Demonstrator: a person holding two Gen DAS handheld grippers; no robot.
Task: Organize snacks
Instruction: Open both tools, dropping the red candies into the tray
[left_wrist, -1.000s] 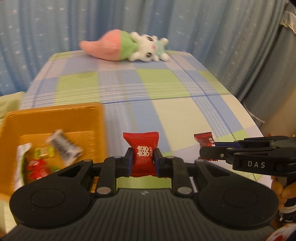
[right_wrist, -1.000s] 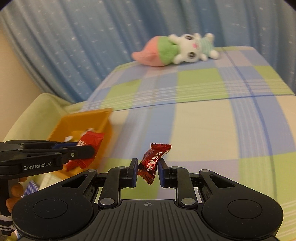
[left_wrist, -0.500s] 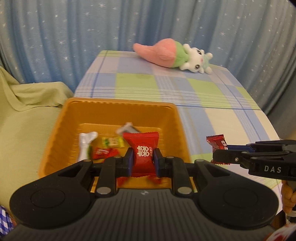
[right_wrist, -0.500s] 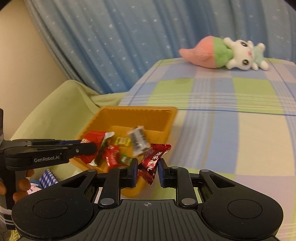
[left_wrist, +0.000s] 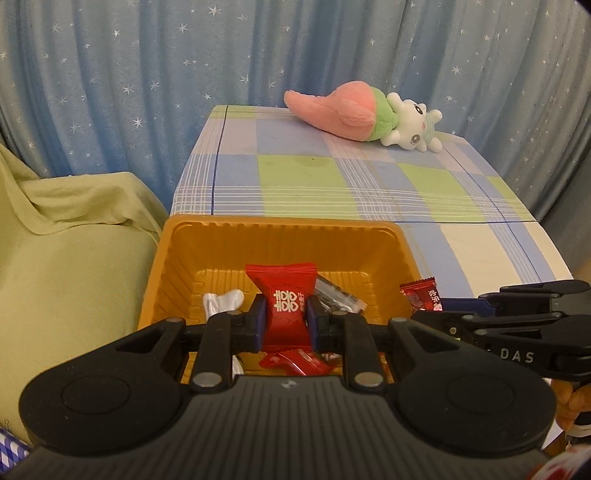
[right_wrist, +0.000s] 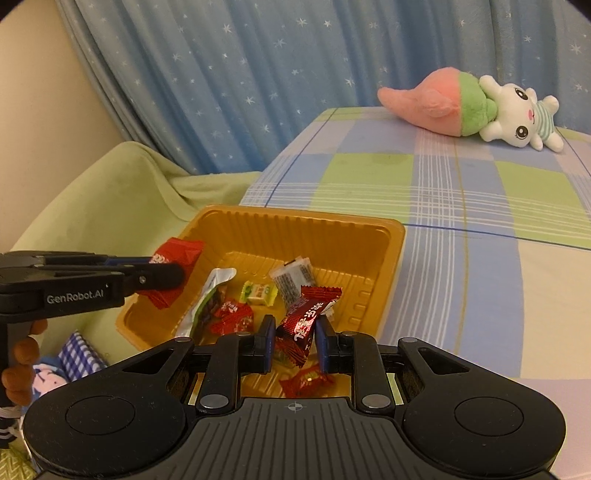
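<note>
plush toy (left_wrist: 369, 118), checked tablecloth (left_wrist: 424, 192), green blanket (left_wrist: 66, 236)

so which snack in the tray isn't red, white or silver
The small yellow-green candy lying on the tray floor, between the white pouch and the silver packet. It is the only yellow wrapper there.

Star-dotted blue curtain (left_wrist: 147, 81) behind checked table (left_wrist: 332, 184); green-draped seat (left_wrist: 66, 229) beside.
</note>
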